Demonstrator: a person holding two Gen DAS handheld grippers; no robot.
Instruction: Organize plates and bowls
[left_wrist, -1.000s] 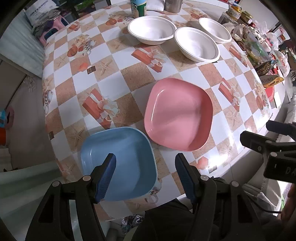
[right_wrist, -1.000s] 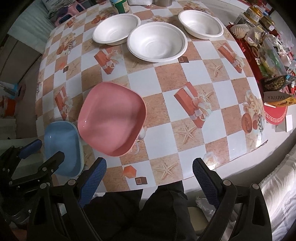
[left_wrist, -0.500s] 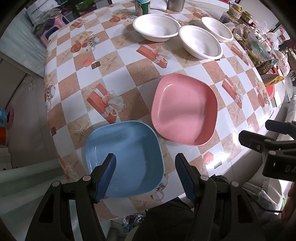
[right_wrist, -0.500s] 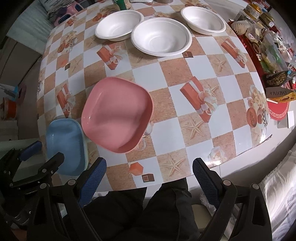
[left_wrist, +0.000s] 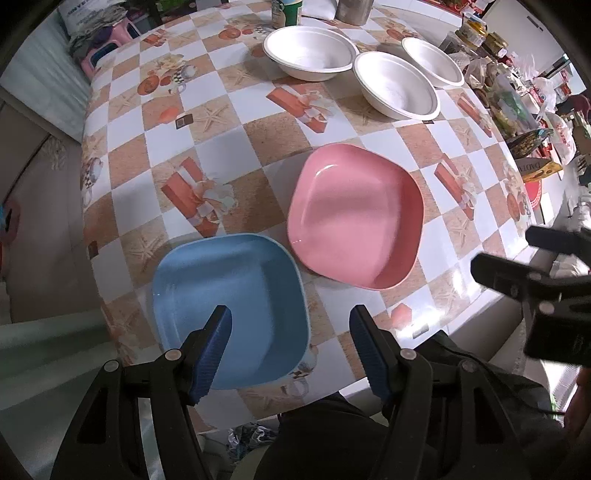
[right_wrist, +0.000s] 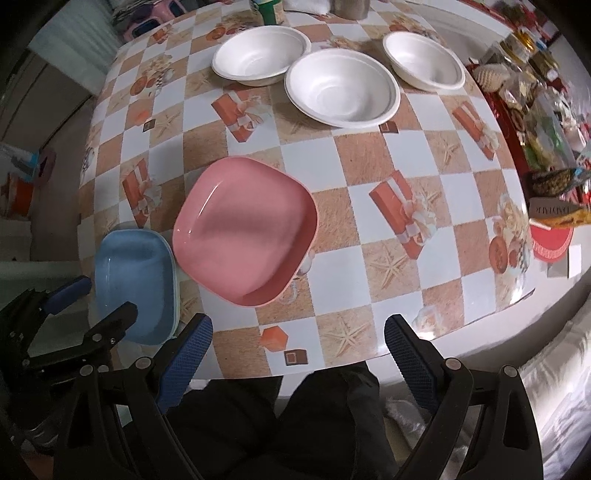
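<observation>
Both the left gripper (left_wrist: 290, 332) and right gripper (right_wrist: 297, 341) hang spread and empty above the surface's (left_wrist: 236, 140) near edge. To stack well, pinch the pink plate's (left_wrist: 354, 216) rim and lower it squarely into the blue plate (left_wrist: 229, 299) just beside it.

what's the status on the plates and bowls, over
Left gripper and right gripper open, empty, above table edge. Blue plate and pink plate side by side, three white bowls unstacked. Nothing blocking.

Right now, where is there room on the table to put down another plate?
Right of the pink plate, up to the table edge, is bare. So is the cloth left of it, above the blue plate. The far end is crowded with three white bowls.
</observation>
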